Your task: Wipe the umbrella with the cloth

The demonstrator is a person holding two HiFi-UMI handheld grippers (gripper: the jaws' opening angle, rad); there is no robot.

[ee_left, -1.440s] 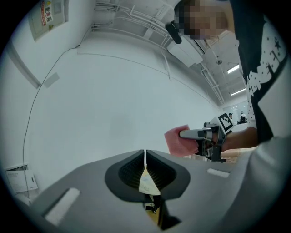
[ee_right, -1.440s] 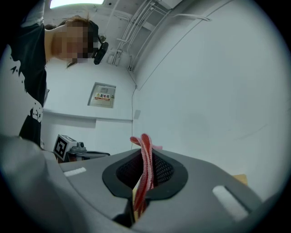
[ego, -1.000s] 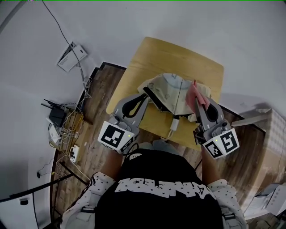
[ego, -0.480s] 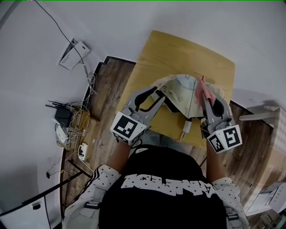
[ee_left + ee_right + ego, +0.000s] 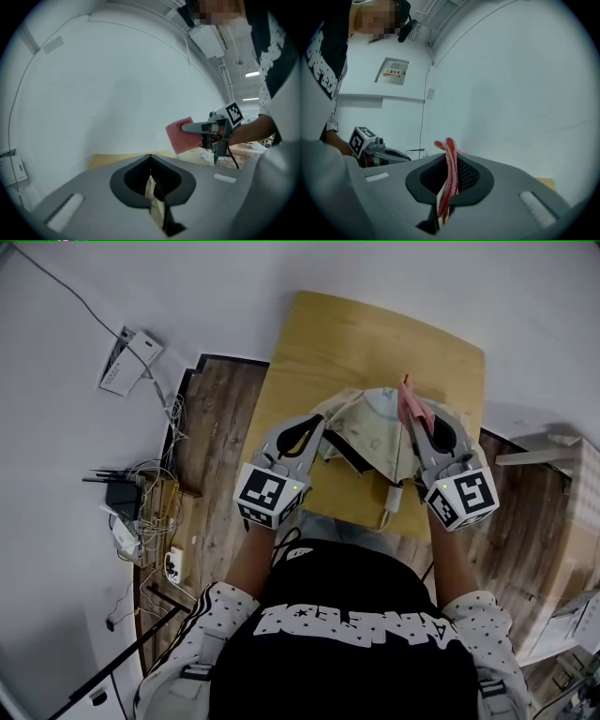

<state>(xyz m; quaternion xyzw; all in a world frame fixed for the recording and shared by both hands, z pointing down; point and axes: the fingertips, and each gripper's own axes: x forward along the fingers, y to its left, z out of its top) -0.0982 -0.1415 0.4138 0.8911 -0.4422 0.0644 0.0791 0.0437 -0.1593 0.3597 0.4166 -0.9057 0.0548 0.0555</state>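
1. the umbrella [image 5: 375,437], cream and loosely folded, lies on the yellowish table [image 5: 375,334], toward the edge nearest the person. its white handle [image 5: 392,501] points back at them.
2. the left gripper [image 5: 319,426] is at the umbrella's left edge. its jaws have just been closing and now stand together, with a fold of the cream fabric nipped between them.
3. the right gripper [image 5: 412,423] is over the umbrella's right side. its jaws are clamped on the pink cloth [image 5: 409,401], which sticks out past the tips as a folded flap.
4. from here i can't tell whether the cloth actually touches the fabric or hangs just above it.
5. both grippers point away from the person, close to level, and the middle of the umbrella sits between them.
6. from the left gripper view, the right gripper and its cloth show off to the right, in front of the white wall [image 5: 117,84].
7. left of the table there's wooden floor [image 5: 211,446], with a tangle of cables [image 5: 150,521] beside the wall.
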